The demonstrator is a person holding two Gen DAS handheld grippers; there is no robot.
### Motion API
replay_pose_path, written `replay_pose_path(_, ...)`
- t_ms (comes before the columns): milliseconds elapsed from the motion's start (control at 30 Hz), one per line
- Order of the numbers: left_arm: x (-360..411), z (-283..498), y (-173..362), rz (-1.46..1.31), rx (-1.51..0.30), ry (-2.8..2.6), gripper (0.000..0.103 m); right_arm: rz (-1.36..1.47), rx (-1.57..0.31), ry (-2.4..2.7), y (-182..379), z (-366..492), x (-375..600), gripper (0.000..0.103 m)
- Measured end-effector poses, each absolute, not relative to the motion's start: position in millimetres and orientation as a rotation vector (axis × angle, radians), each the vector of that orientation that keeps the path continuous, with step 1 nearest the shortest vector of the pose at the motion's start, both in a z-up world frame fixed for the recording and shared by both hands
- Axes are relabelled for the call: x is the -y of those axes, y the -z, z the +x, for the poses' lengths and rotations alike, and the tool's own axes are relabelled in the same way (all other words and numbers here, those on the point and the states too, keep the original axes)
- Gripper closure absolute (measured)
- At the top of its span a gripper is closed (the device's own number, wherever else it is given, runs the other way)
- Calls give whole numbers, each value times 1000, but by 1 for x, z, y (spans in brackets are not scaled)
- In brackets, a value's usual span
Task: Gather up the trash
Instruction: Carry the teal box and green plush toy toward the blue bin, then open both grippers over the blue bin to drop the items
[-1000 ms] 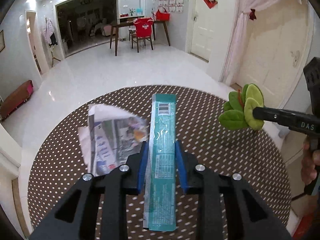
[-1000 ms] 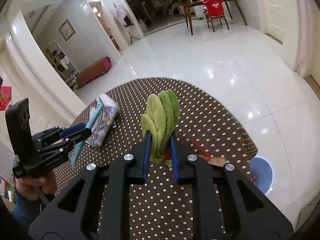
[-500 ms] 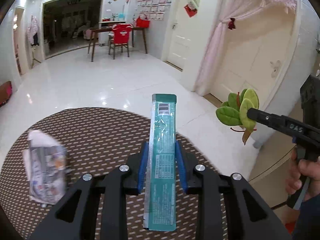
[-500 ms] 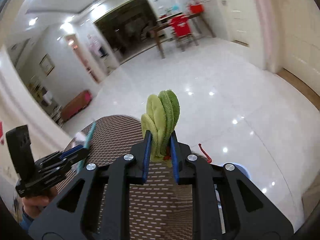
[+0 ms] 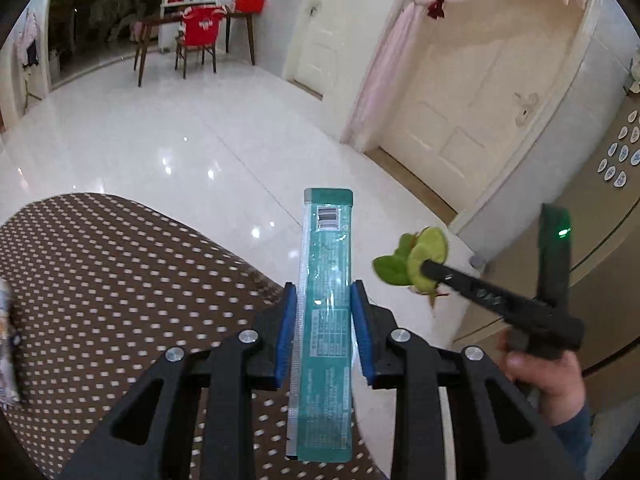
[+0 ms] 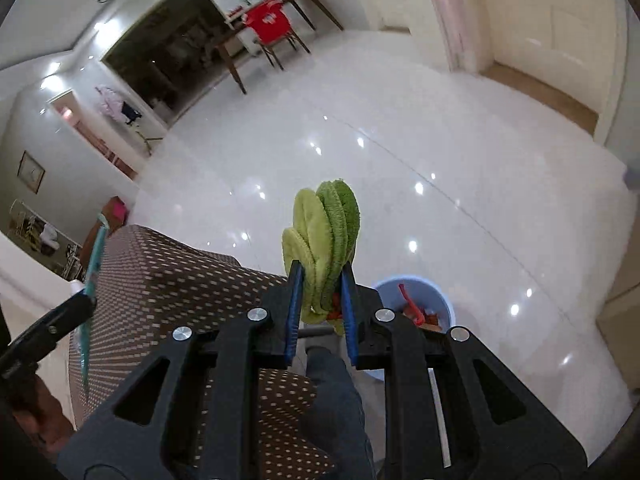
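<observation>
Left gripper (image 5: 324, 332) pinching teal wrapper (image 5: 325, 300), right gripper (image 6: 320, 312) pinching leafy greens (image 6: 324, 240); both past table (image 6: 168, 276) edge, near blue bin (image 6: 416, 304) holding scraps. Drop remaining; crumpled paper (image 5: 6, 344) left on table.

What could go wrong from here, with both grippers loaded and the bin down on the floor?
1. The right gripper pinches the green plush leaf bundle only at its base, short of the blue plastic bin; releasing now would likely miss.
2. The long teal foil wrapper in the left gripper juts well past the fingers and might catch the rim.
3. The crumpled printed wrapper on the dotted brown table could be forgotten.
</observation>
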State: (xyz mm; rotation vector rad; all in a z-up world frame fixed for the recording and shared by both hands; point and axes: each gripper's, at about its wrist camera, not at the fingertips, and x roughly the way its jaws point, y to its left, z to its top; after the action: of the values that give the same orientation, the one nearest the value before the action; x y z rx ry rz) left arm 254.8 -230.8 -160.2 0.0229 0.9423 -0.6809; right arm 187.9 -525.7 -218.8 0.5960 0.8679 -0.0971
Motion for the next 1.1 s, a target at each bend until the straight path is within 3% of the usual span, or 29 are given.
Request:
replay_pose_path(67,240,257,165,22,-963,684,76,619,-892,106,234,190,531,80)
replay_pose_path(100,247,259,169,20,-979,685,76,638,-910,109,245,193,536,70)
replay_pose_path(133,251,261,171,19,-989,686,76,657,-922,112,255,192,538,51)
replay_pose_path(300,275,270,186,33,-1043,699,76,754,-887,135,269,186,558,27)
replay_pose_path(533,311,288,211,37,-1142,711,76,802,-775,194,245,156,585,16)
replay_pose_path(767,337,306,237,28,-1234,728,74,808,-700,200,219,147,589,15)
replay_pose_path(800,342,309,241,38,-1240,721,62,809,-695,200,219,147,588,14)
replay_pose_path(833,342,311,243,43,-1242,716,39,809,-691,198,218,148,591,14)
replay_pose_path(867,342,312,244,42,-1244,702,28,804,-688,199,216,147,591,14)
replay_pose_path(900,341,315,244,27,-1242,686,23,802,-687,200,216,145,592,14)
replay_pose_path(1067,340,316,235,49,-1222,671,20,798,-693,201,216,146,586,7)
replay_pose_path(1100,339,314,230,59,-1205,668,15,796,-696,202,215,145,586,6)
